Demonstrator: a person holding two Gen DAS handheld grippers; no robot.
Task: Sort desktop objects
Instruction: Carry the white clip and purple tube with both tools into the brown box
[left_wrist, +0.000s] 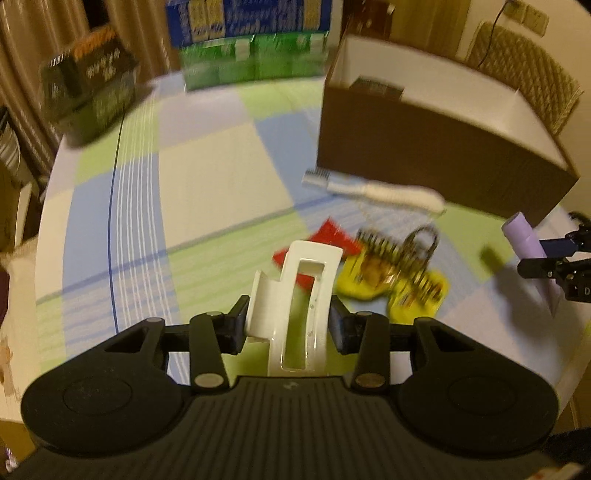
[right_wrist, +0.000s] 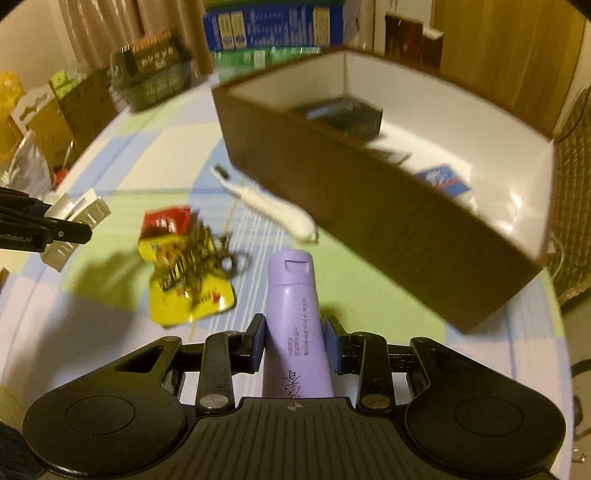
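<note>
The left gripper (left_wrist: 287, 325) squeezes a white hair clip (left_wrist: 295, 306), a long clip with a slot through its middle. The clip sits between the two pads and sticks out past them, up off the checked tablecloth (left_wrist: 207, 177). The right gripper (right_wrist: 295, 345) squeezes a purple tube (right_wrist: 293, 325) with dark writing and a flip cap at its far end. The tube pokes out past the pads, over the cloth. A brown box (right_wrist: 369, 221), white inside, stands just ahead. A white trimmer (right_wrist: 273, 208) and yellow packets (right_wrist: 192, 299) under a brown clip (right_wrist: 195, 267) lie on the cloth
</note>
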